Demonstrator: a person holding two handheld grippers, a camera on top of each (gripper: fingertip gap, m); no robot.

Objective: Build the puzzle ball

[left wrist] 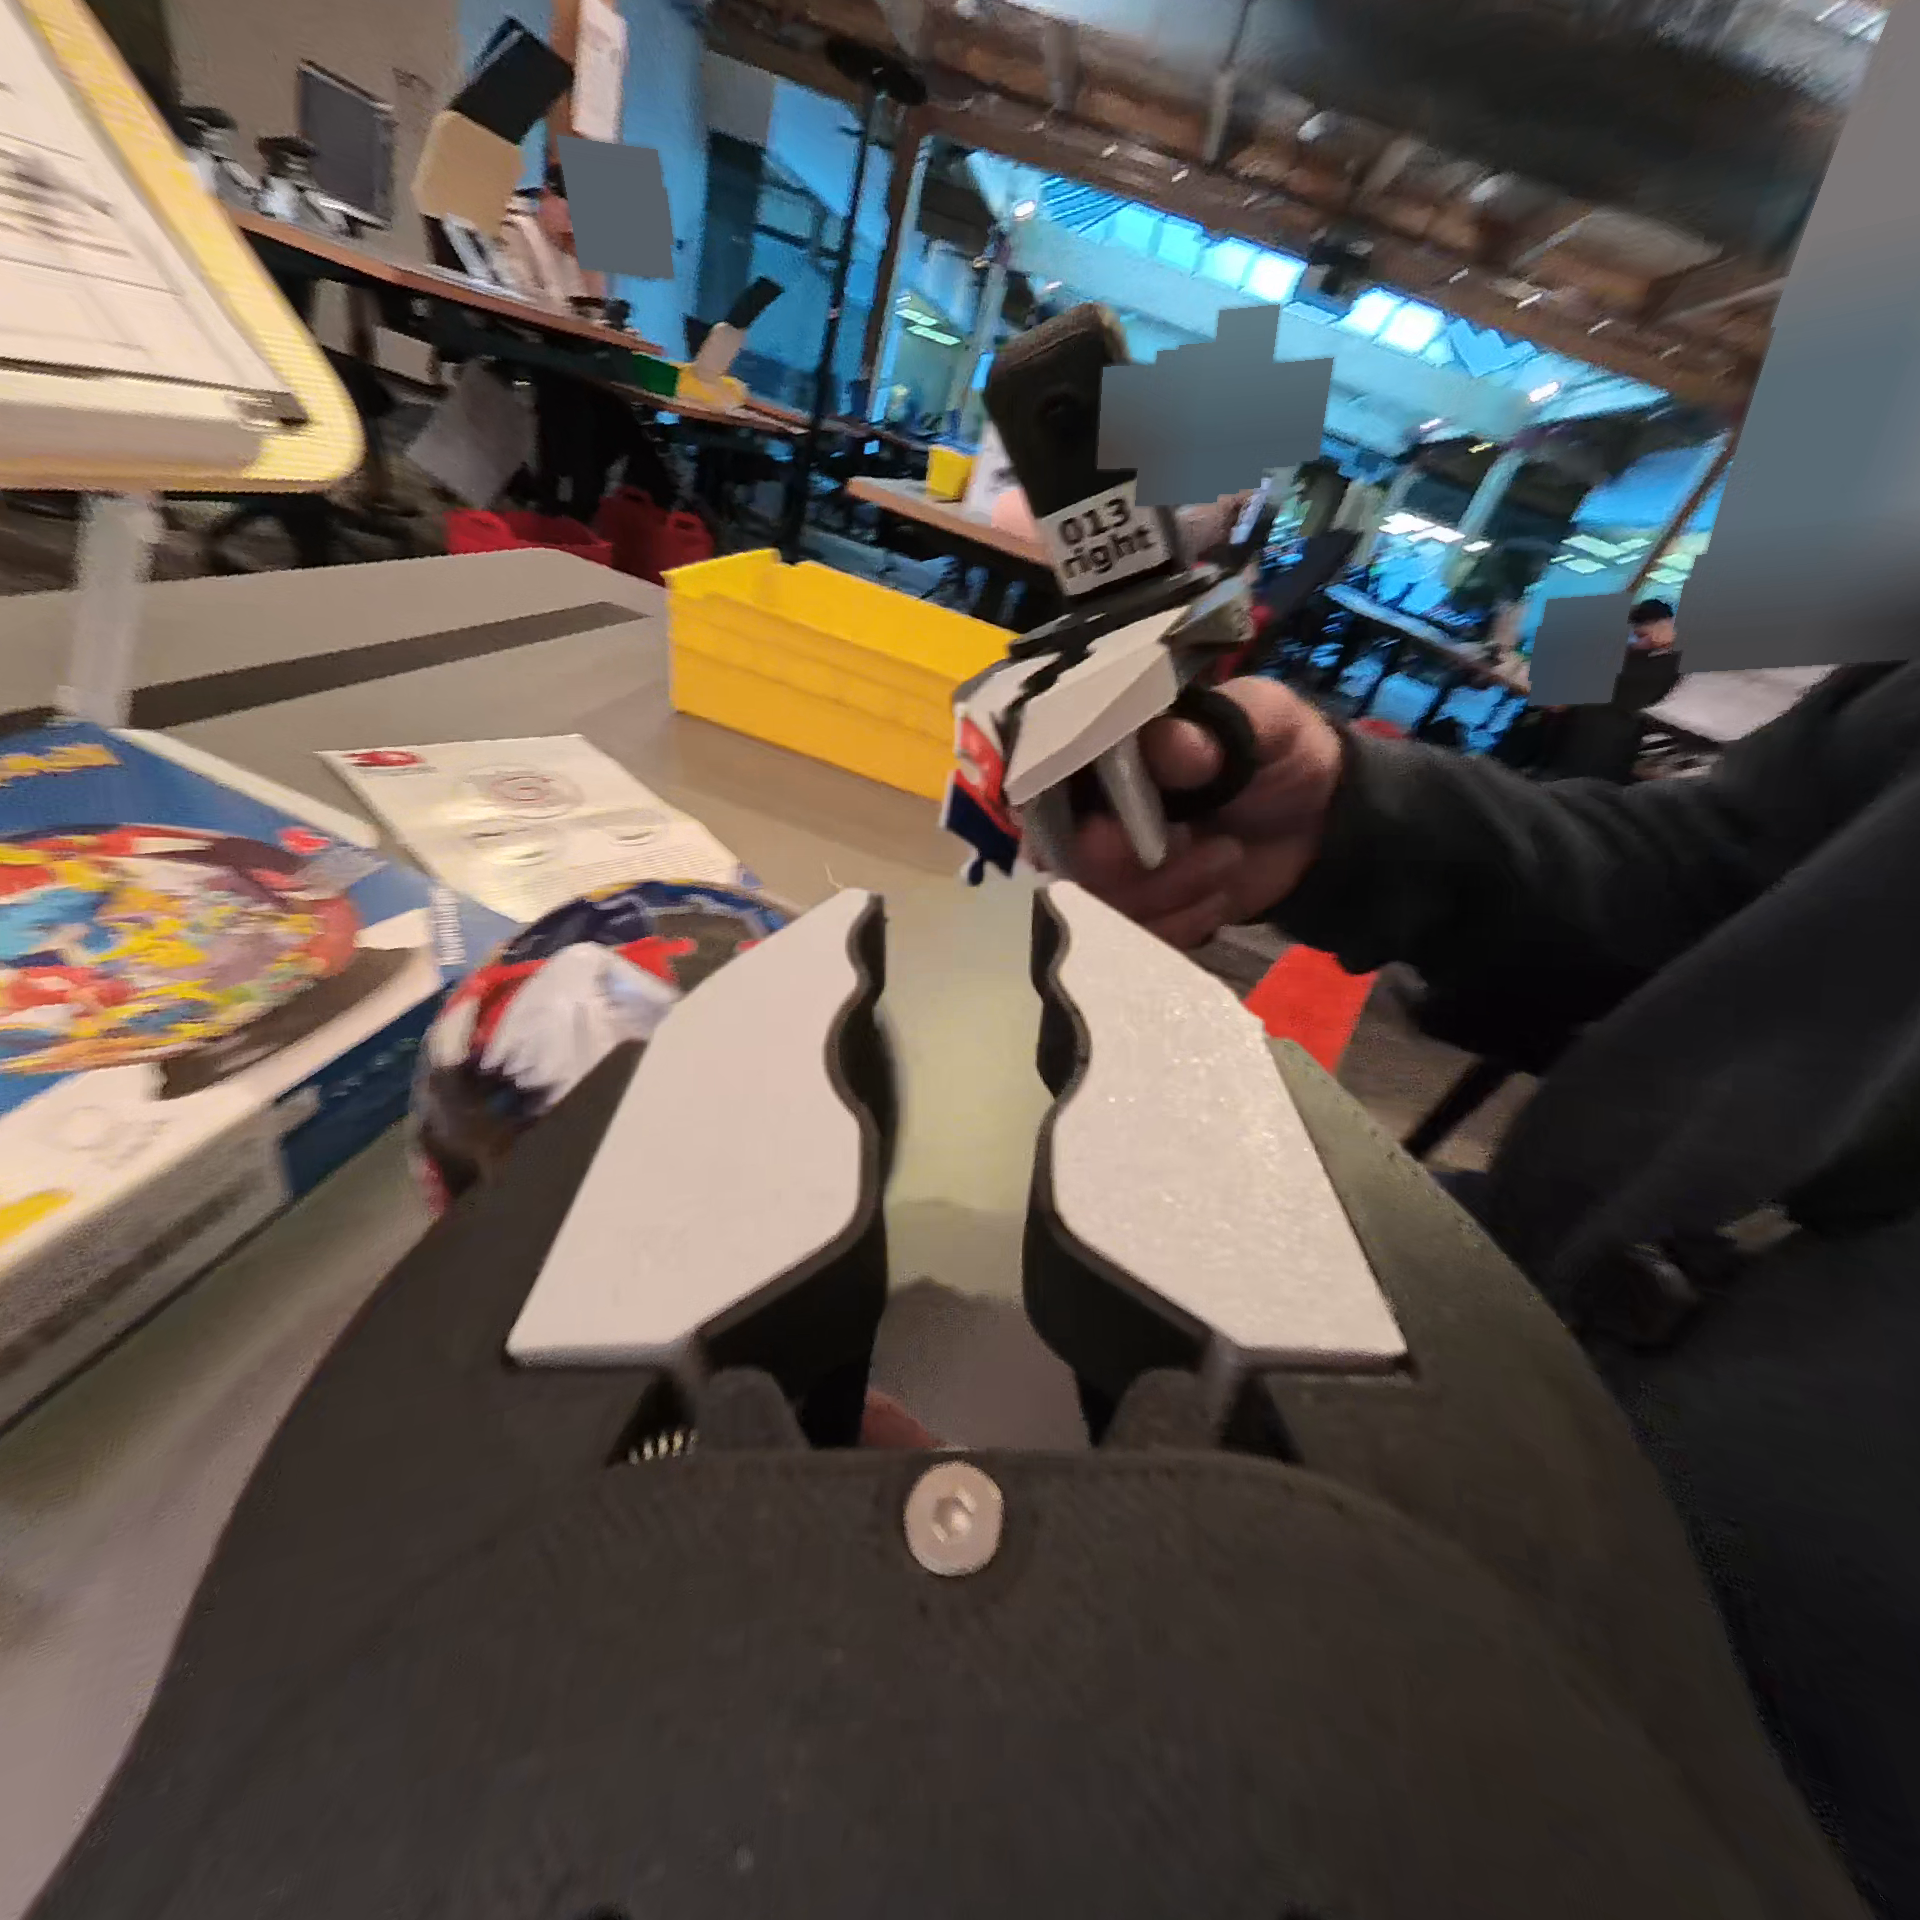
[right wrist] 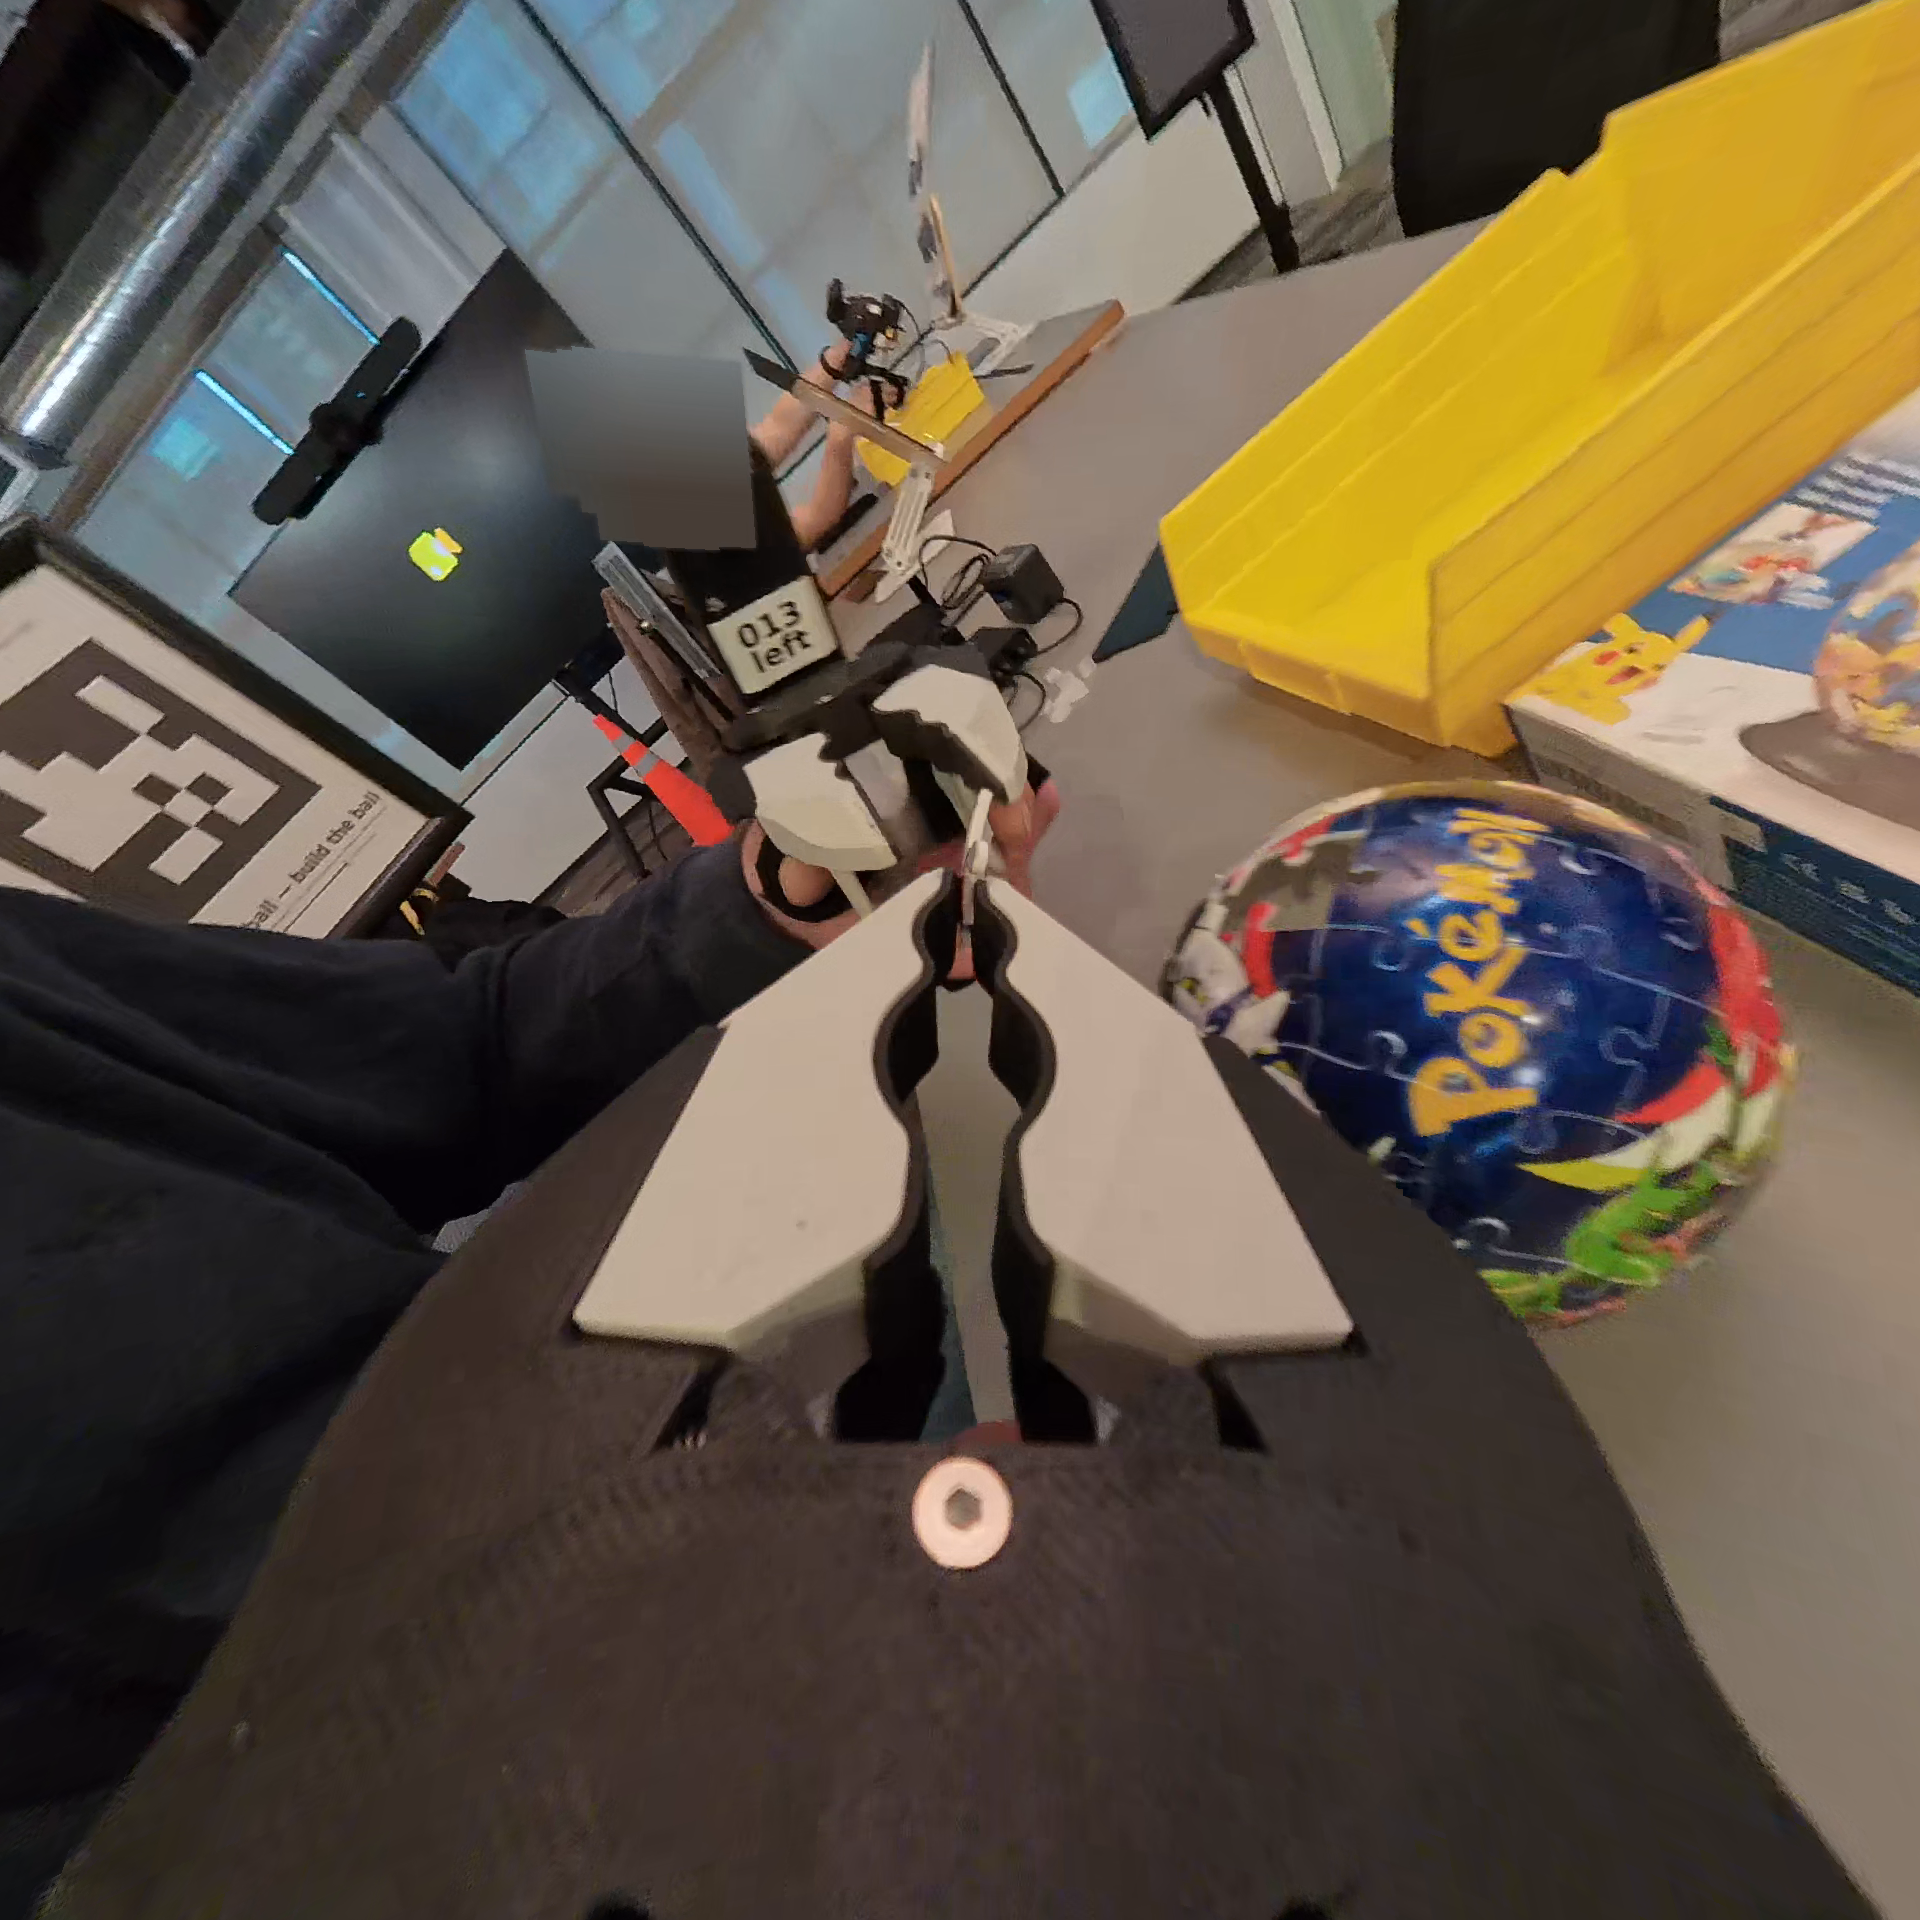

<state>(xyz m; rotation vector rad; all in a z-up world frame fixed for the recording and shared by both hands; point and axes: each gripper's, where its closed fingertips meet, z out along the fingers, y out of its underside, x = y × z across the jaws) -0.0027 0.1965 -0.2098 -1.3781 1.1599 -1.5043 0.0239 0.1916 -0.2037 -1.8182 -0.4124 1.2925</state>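
Observation:
My left gripper (left wrist: 956,909) is open with nothing between its fingers, held above the grey table (left wrist: 727,769). It also shows in the right wrist view (right wrist: 896,771), facing my right gripper with its jaws apart. My right gripper (right wrist: 961,896) is shut on a thin puzzle piece (right wrist: 974,868), seen edge-on at its fingertips. In the left wrist view the right gripper (left wrist: 1006,764) holds this red, white and dark blue piece (left wrist: 982,779) in the air just beyond my left fingertips. The mostly built puzzle ball (right wrist: 1486,1049) rests on the table; it also shows in the left wrist view (left wrist: 582,997), blurred.
A yellow bin (left wrist: 821,665) stands farther back on the table, also in the right wrist view (right wrist: 1558,416). The puzzle box (left wrist: 156,935) lies next to the ball. A folded instruction sheet (left wrist: 530,810) lies between box and bin. A person's dark sleeve (left wrist: 1558,831) reaches in from the right. Left and right tips are no more than a few centimetres apart.

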